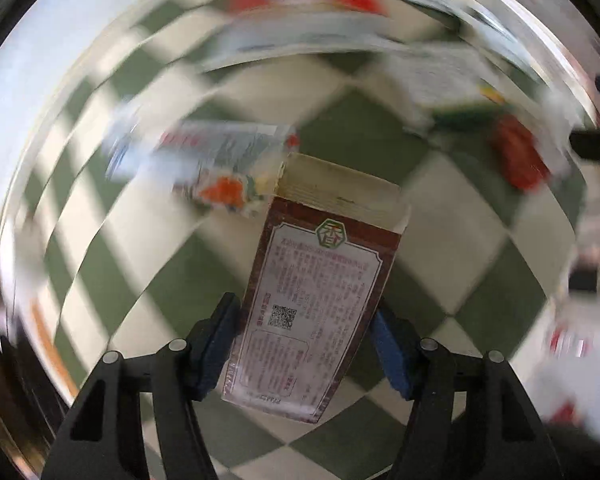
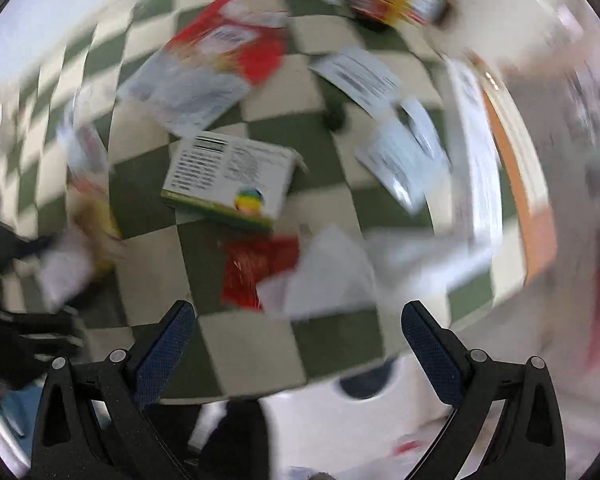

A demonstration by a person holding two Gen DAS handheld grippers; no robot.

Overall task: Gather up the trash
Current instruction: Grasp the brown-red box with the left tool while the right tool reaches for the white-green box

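Observation:
My left gripper (image 1: 306, 320) is shut on a tall brown and white carton (image 1: 320, 280) with printed text and a green seal, held above the green and white checked tablecloth (image 1: 460, 240). Blurred litter lies beyond it: a white and red wrapper (image 1: 204, 160) and a red packet (image 1: 520, 156). My right gripper (image 2: 298, 322) is open and empty above the table. Ahead of it lie a white box with a green edge (image 2: 230, 178), a red wrapper (image 2: 256, 268), white paper (image 2: 324, 280) and a red and white bag (image 2: 212, 68).
Both views are motion-blurred. More papers (image 2: 404, 160) and a red and yellow package (image 2: 396, 0) lie at the far right in the right wrist view. The table's near edge (image 2: 340, 380) shows below my right gripper, with a white object (image 2: 380, 408) under it.

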